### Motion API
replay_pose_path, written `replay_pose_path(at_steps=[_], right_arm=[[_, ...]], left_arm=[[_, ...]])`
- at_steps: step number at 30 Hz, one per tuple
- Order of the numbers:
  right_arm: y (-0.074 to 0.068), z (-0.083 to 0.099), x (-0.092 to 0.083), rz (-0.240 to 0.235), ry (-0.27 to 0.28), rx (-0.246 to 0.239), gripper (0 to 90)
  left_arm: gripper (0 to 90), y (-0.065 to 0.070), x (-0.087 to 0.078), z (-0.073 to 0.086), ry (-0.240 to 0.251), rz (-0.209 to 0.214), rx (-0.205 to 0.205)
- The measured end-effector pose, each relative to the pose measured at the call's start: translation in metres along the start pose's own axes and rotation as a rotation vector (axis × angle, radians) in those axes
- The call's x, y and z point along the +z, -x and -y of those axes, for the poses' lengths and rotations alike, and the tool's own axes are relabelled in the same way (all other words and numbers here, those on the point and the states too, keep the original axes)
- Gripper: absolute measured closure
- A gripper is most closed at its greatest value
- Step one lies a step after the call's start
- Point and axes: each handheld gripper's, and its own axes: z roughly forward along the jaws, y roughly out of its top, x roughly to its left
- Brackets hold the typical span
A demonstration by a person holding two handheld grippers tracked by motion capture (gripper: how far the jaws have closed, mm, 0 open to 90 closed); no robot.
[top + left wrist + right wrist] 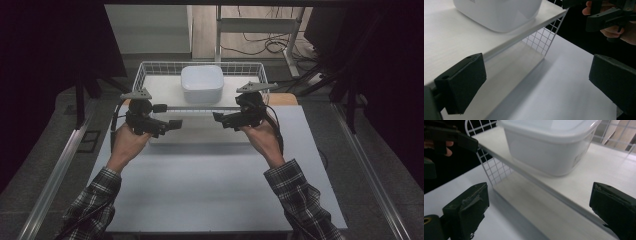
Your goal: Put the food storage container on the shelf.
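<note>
A white lidded container [202, 83] stands on a white board [165, 90] inside a wire basket [141, 75] at the far side of the table. My left gripper [168, 116] hovers at the basket's front left, and my right gripper [222, 119] at its front right, their jaws pointing toward each other. In the left gripper view the left gripper [536, 85] is open and empty, facing the board's edge [506, 46] and the container [499, 15]. In the right gripper view the right gripper [540, 212] is open and empty, below the container [549, 147].
A pale mat [210, 185] covers the table in front of the basket. White wire mesh [541, 40] closes the basket's end under the board. Metal rails [55, 175] run along both table sides. Dark screens, a frame and cables [270, 45] lie beyond the basket.
</note>
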Motion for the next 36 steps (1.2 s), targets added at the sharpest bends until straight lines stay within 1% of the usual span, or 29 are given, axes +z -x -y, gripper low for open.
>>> replay_pose_path(at_steps=[3,6,9,12,14,17,21,22,23,24,25,26,31,36], right_arm=[[-0.001,0.005,0.0,-0.011,-0.006,-0.001,2.1],[-0.002,0.01,0.001,-0.03,-0.003,0.012,2.0],[-0.003,0.015,0.001,-0.037,-0.002,0.013,2.0],[-0.007,0.022,0.002,-0.056,-0.003,0.02,2.0],[-0.008,0.024,0.002,-0.061,-0.004,0.023,2.0],[-0.01,0.031,0.002,-0.082,-0.018,0.028,2.0],[-0.013,0.042,0.002,-0.081,-0.025,0.016,2.1],[-0.013,0.042,0.002,-0.081,-0.025,0.016,2.1],[-0.013,0.046,0.001,-0.081,-0.021,0.016,2.1],[-0.013,0.046,0.001,-0.081,-0.021,0.016,2.1],[-0.014,0.051,0.0,-0.082,-0.014,0.011,2.1],[-0.014,0.051,0.0,-0.082,-0.014,0.011,2.1],[-0.017,0.062,-0.003,-0.083,-0.001,0.005,2.1],[-0.021,0.072,-0.004,-0.081,-0.007,-0.009,2.2]], left_arm=[[0.8,0.002,0.001,0.006,0.008,0.013,-0.002],[1.4,0.006,0.002,0.011,0.005,0.014,0.008],[1.5,0.01,0.005,0.016,0.008,0.016,0.015],[1.0,0.015,0.008,0.022,0.009,0.018,0.027],[0.9,0.019,0.01,0.026,0.009,0.025,0.036],[0.8,0.025,0.014,0.032,0.003,0.03,0.052],[1.0,0.031,0.019,0.042,0.001,0.033,0.069],[1.0,0.032,0.021,0.044,-0.003,0.034,0.071],[1.3,0.032,0.022,0.047,-0.007,0.034,0.073],[1.3,0.033,0.023,0.05,-0.007,0.035,0.073],[1.6,0.035,0.025,0.055,-0.009,0.038,0.07],[1.6,0.035,0.025,0.055,-0.009,0.038,0.07],[1.7,0.038,0.029,0.066,-0.007,0.054,0.06],[3.0,0.038,0.03,0.076,-0.004,0.062,0.048]])
